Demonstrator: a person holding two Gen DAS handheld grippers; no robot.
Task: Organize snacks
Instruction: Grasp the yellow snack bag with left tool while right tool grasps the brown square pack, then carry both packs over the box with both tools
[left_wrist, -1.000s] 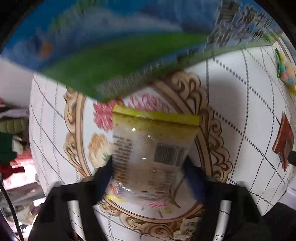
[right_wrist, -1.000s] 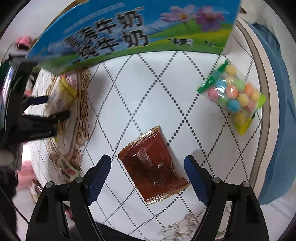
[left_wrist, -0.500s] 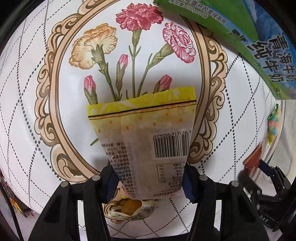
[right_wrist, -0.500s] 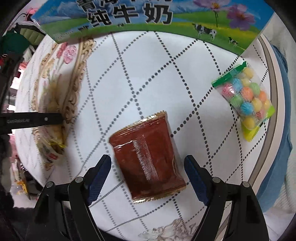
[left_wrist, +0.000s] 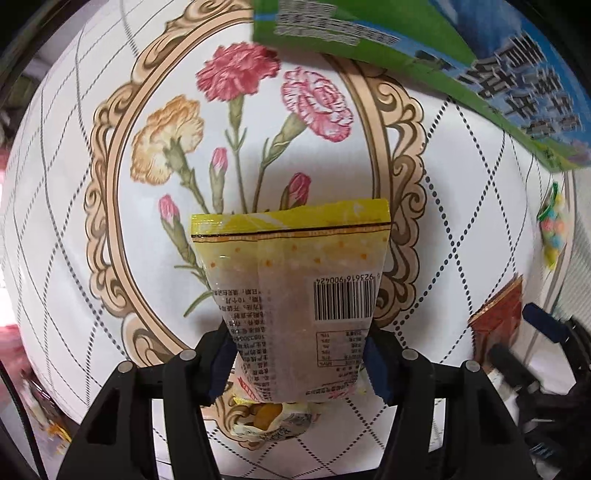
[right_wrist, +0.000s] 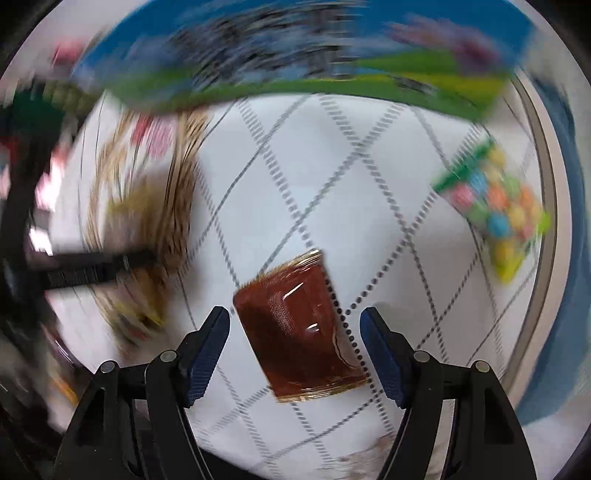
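My left gripper is shut on a yellow-topped clear snack packet with a barcode, held above the flowered tablecloth. A second small yellow packet lies on the cloth just below it. My right gripper is open, its jaws on either side of a flat brown packet that lies on the cloth. The brown packet and my right gripper also show at the right of the left wrist view. The right wrist view is motion-blurred.
A blue-and-green milk carton box stands at the far side of the table; it also shows in the left wrist view. A bag of coloured candy balls lies at the right near the table's edge.
My left gripper has turned with the yellow packet, from pointing at the box to over the flower print. My right gripper has moved closer, so the brown packet now lies between its jaws.
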